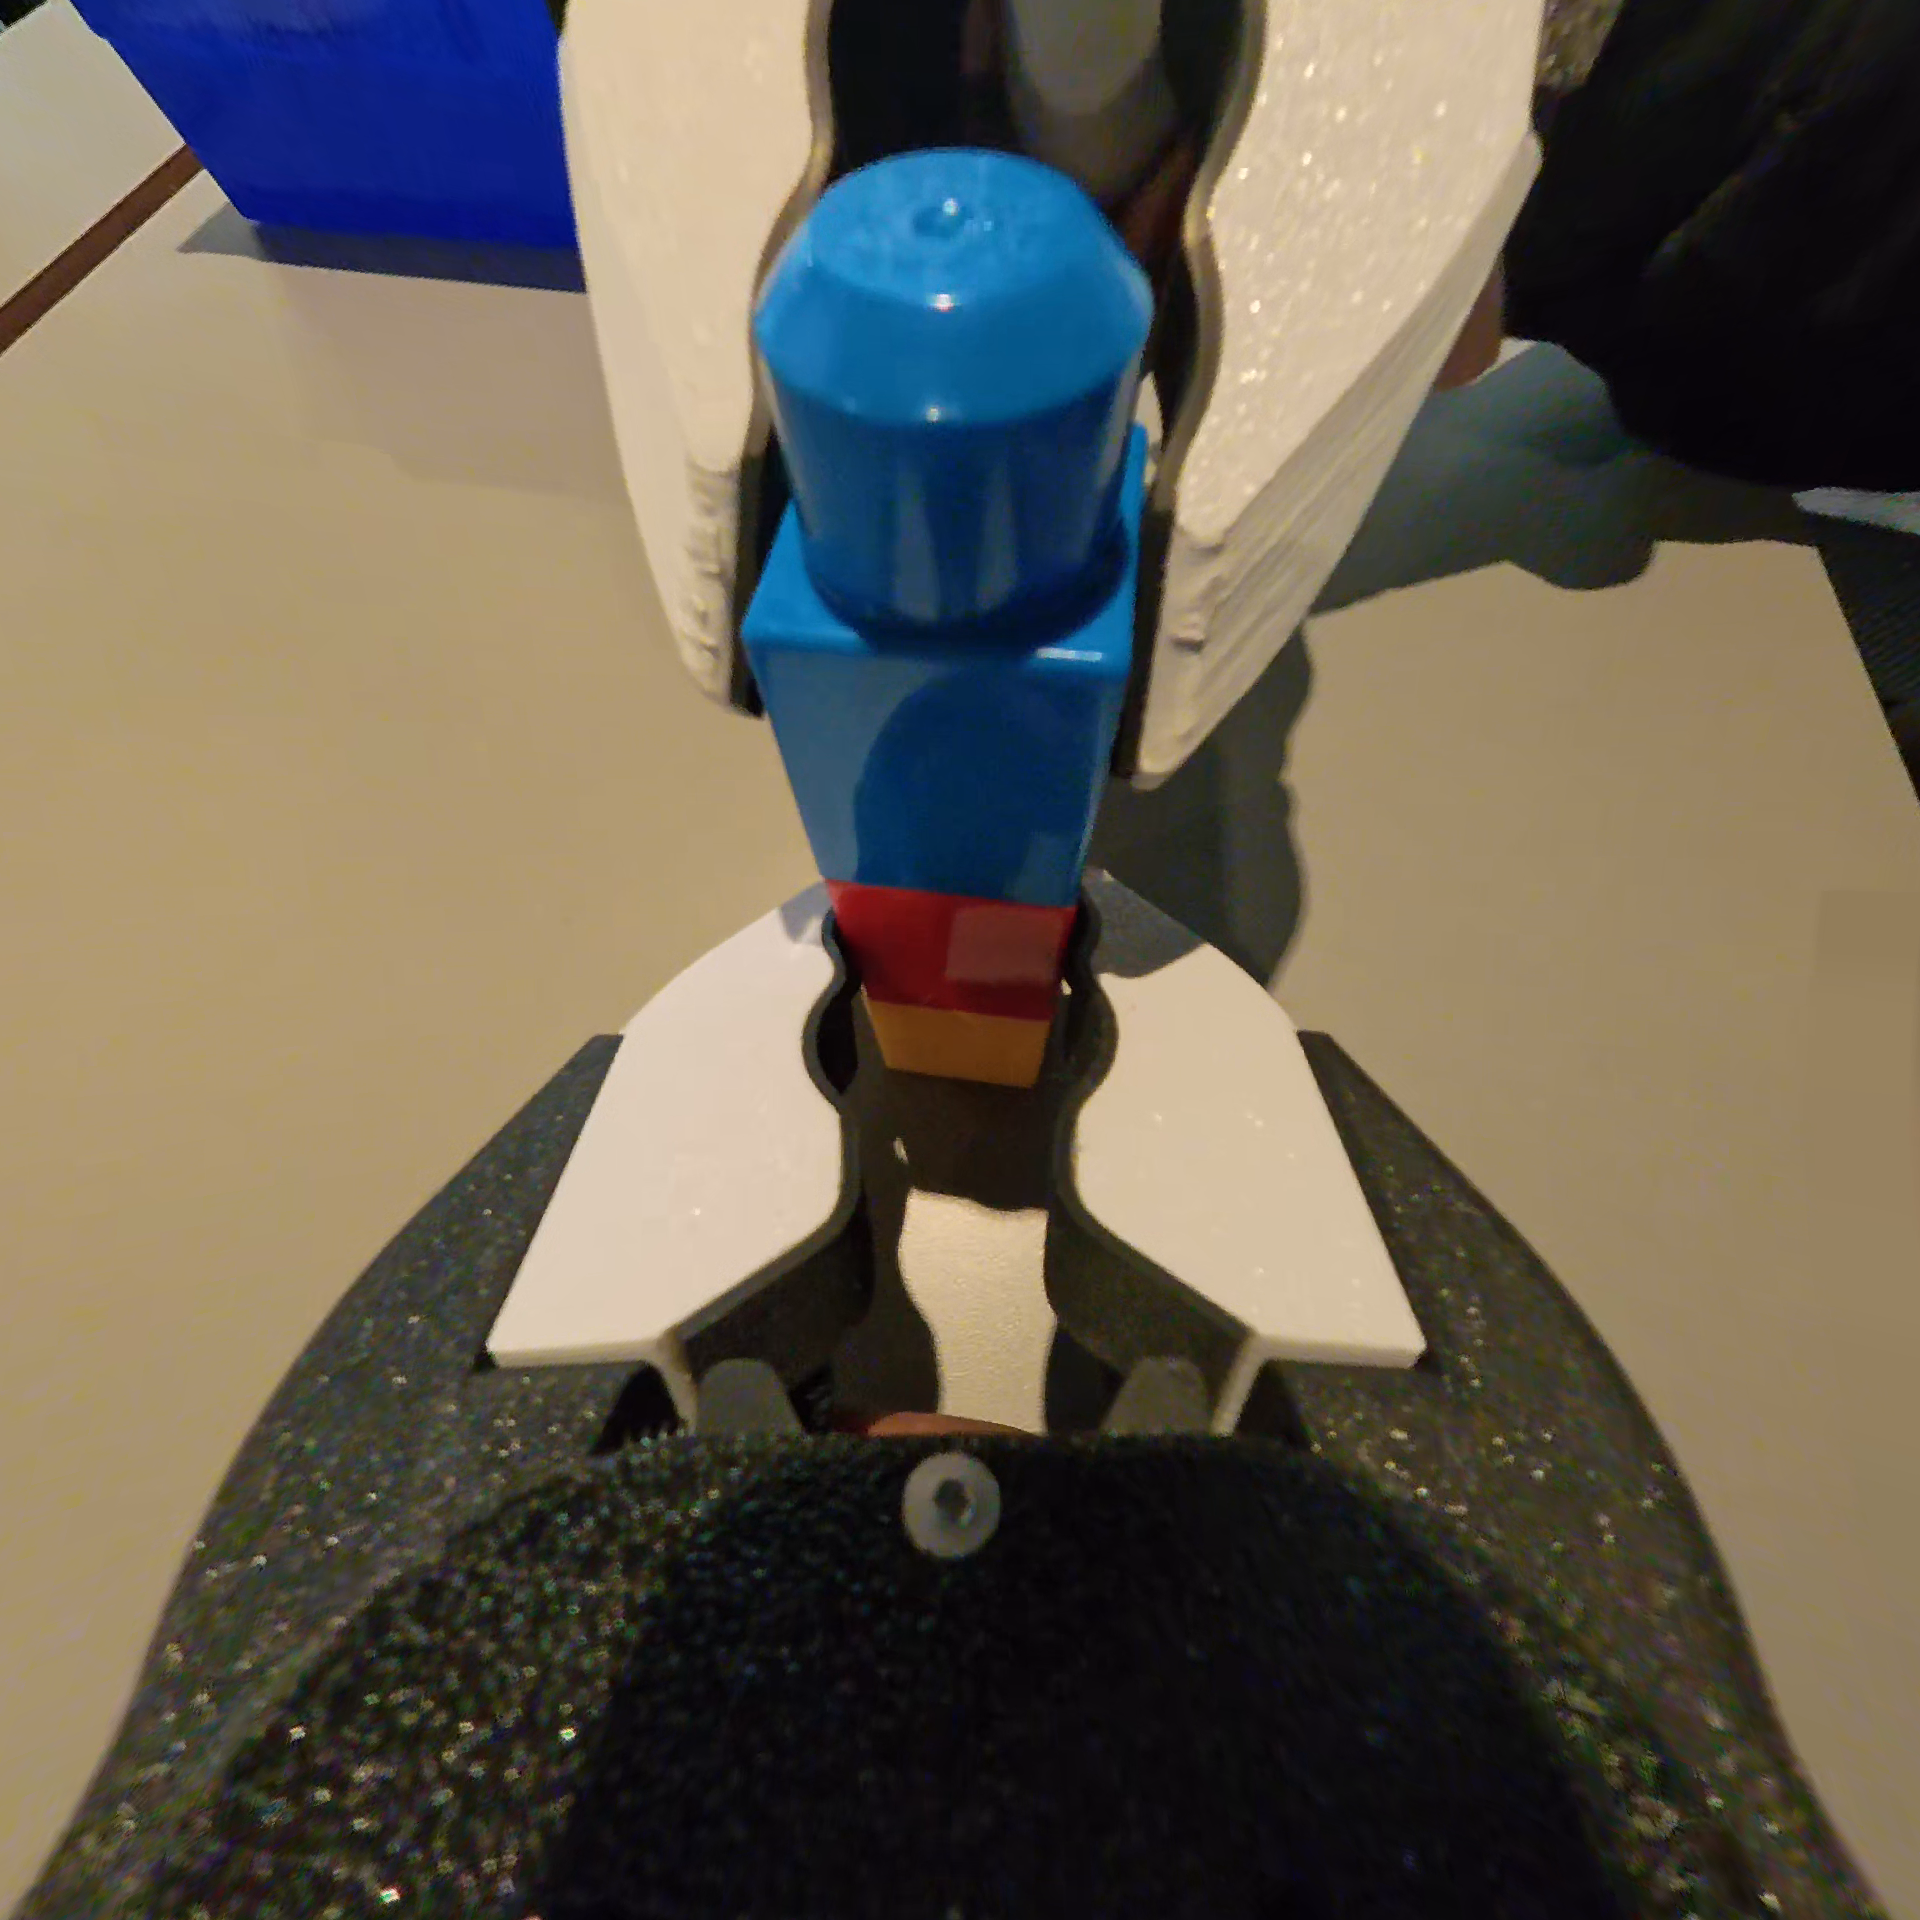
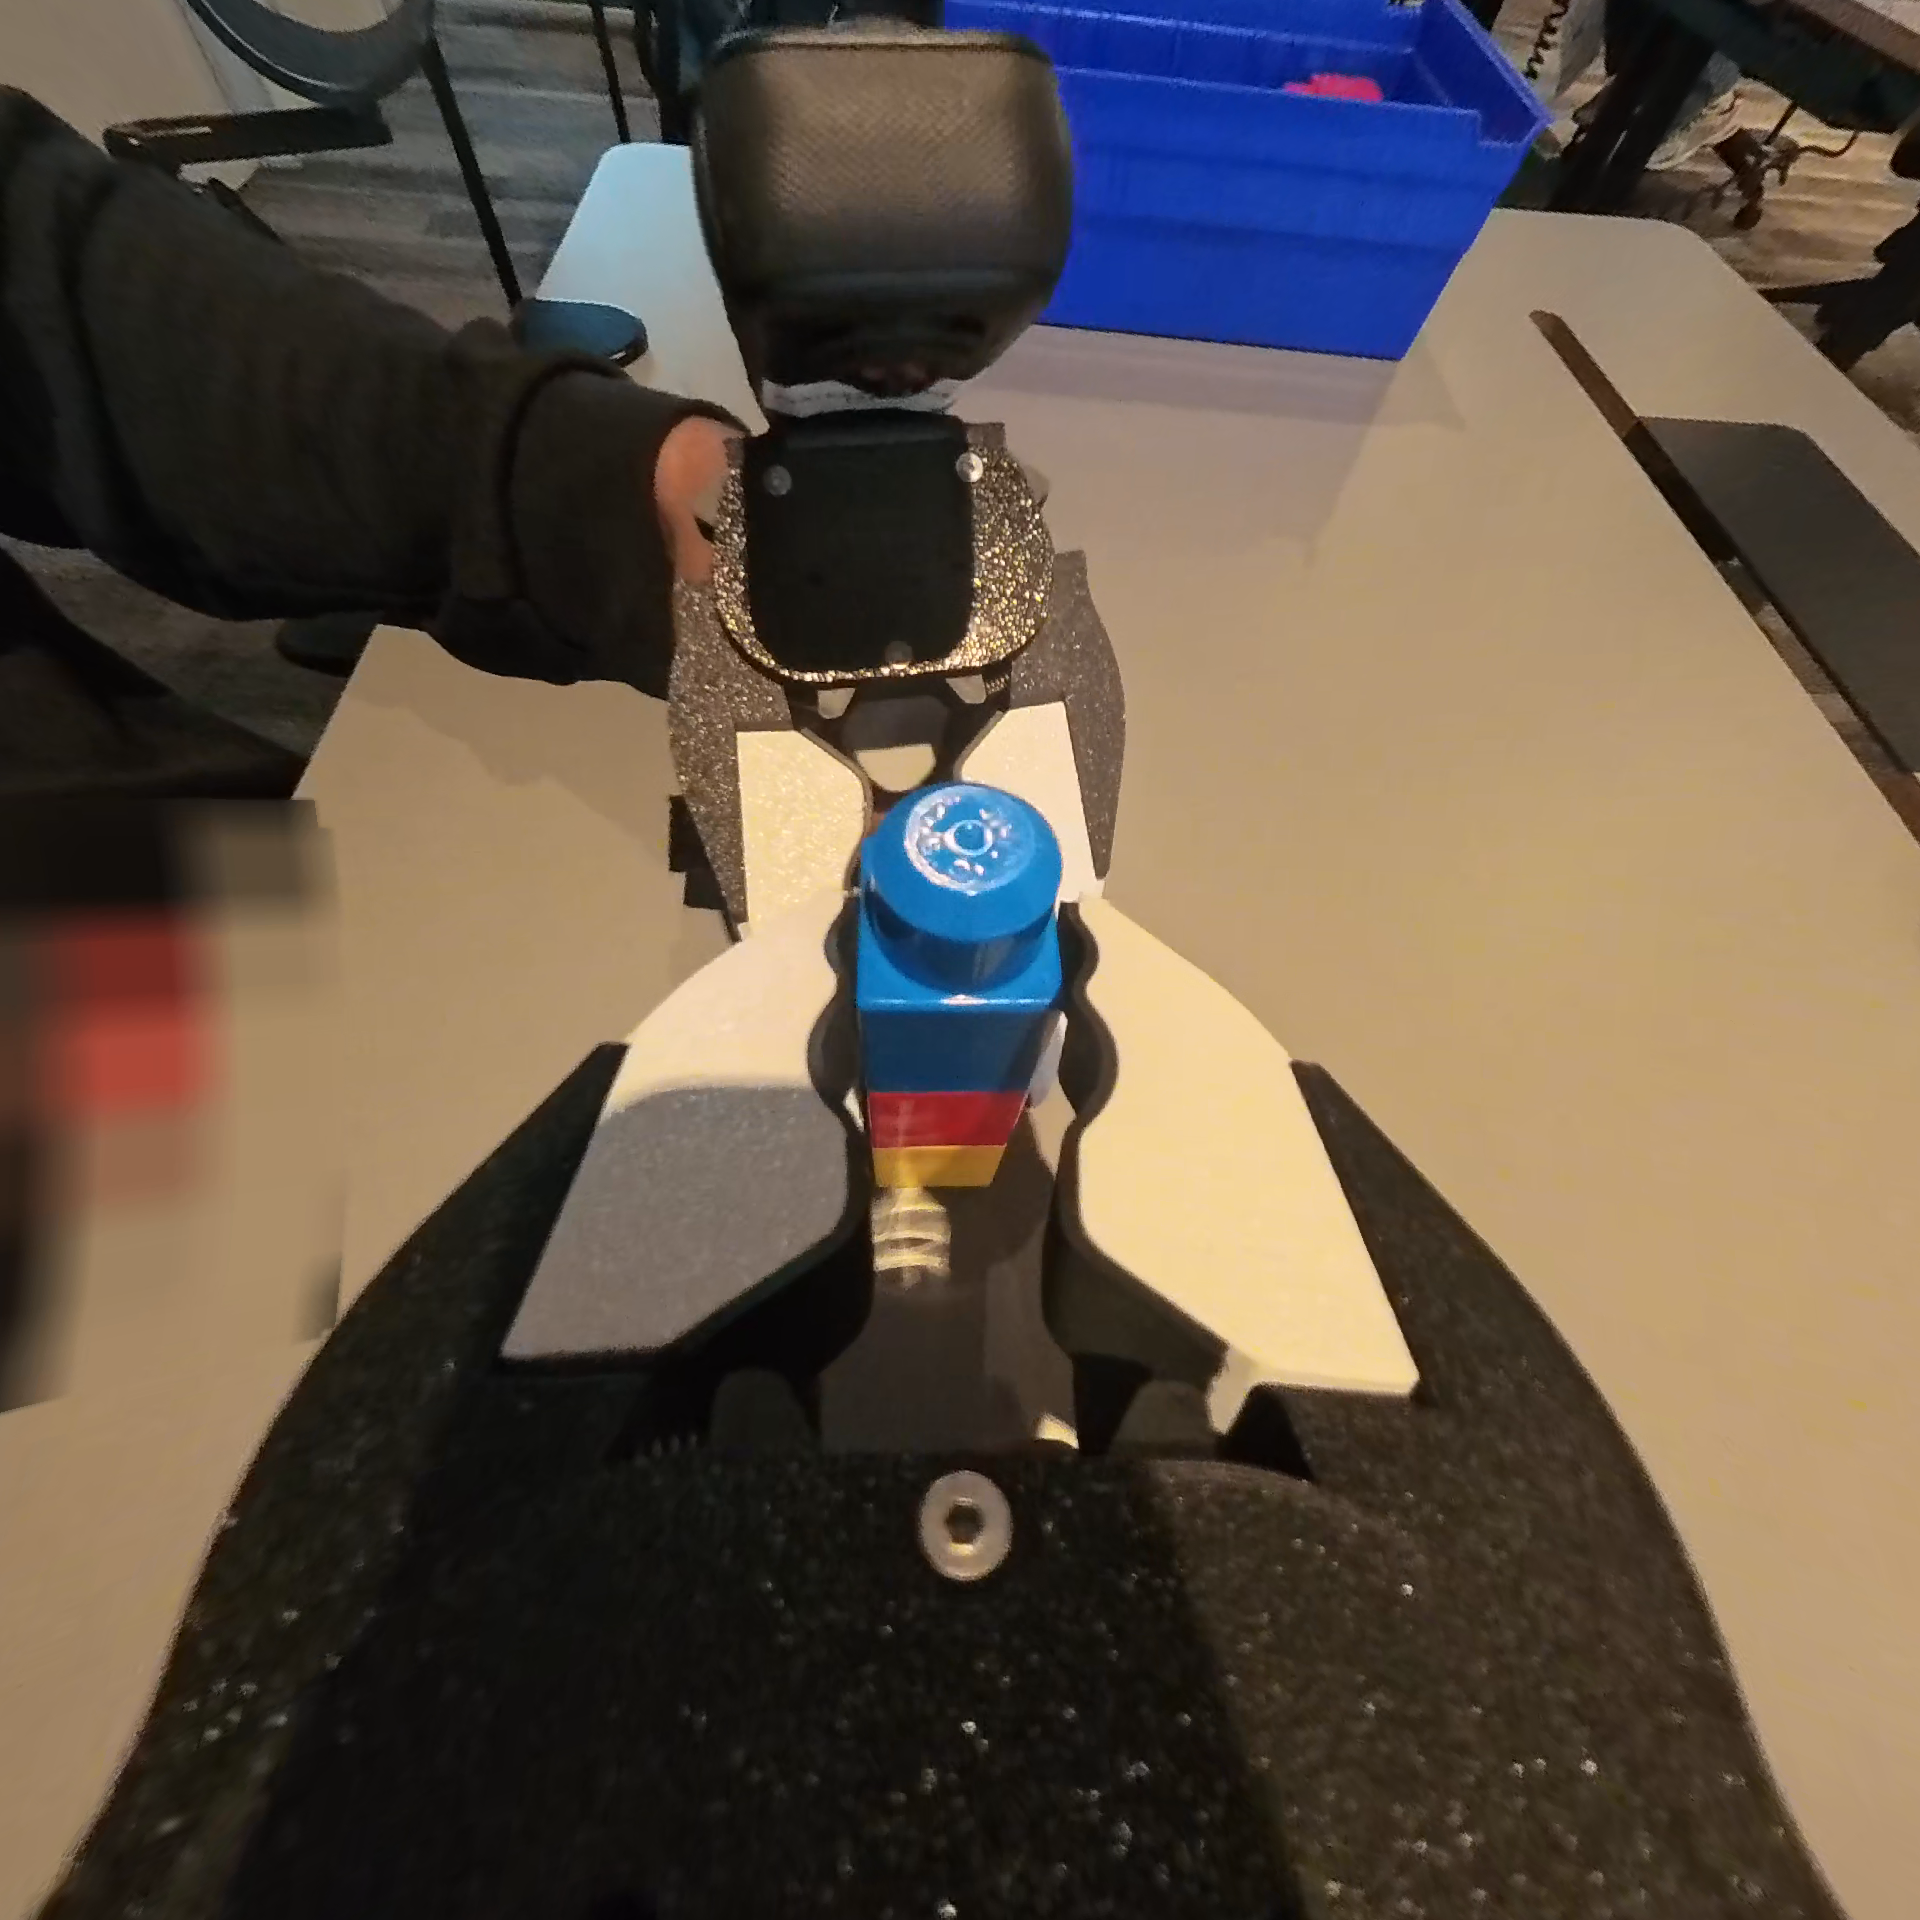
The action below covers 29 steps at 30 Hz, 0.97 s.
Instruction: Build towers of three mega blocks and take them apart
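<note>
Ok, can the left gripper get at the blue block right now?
Probably not. The right gripper already looks closed on the blue block from both sides, and the left gripper seems shut on the red block just below it.

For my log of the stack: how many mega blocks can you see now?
3, all in one tower: blue block on top, red block in the middle, yellow block at the bottom. More may lie hidden in the blue bin behind.
</note>
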Motion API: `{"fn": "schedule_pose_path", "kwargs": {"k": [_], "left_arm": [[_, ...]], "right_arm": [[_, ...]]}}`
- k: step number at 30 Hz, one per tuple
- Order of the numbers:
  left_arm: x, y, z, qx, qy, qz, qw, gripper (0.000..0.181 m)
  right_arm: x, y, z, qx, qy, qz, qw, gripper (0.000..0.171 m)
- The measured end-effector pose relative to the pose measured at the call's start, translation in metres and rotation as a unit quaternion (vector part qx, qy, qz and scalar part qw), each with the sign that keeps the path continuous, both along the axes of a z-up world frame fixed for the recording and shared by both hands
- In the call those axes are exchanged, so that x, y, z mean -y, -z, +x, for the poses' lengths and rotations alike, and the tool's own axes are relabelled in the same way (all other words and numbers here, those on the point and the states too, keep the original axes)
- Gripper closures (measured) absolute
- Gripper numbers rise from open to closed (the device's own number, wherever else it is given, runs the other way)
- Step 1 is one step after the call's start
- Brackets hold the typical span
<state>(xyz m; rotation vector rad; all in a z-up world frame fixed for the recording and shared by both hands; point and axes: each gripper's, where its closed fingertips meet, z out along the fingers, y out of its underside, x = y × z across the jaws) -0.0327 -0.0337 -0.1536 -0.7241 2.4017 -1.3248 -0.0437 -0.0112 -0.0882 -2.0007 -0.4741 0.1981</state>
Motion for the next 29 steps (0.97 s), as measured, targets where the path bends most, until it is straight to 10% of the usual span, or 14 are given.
{"fn": "schedule_pose_path", "kwargs": {"k": [16, 19, 29], "left_arm": [[0.000, 0.000, -0.001, -0.001, 0.008, 0.000, 1.000, 0.144], [0.000, 0.000, -0.001, 0.000, 0.008, 0.000, 1.000, 0.144], [-0.005, 0.009, -0.005, -0.022, 0.004, 0.023, 0.999, 0.144]], "right_arm": [[0.001, 0.003, 0.000, 0.014, -0.011, -0.008, 1.000, 0.135], [0.005, 0.016, 0.000, 0.014, -0.012, -0.009, 1.000, 0.105], [-0.002, 0.032, 0.000, 0.023, 0.013, 0.022, 0.999, 0.134]]}}
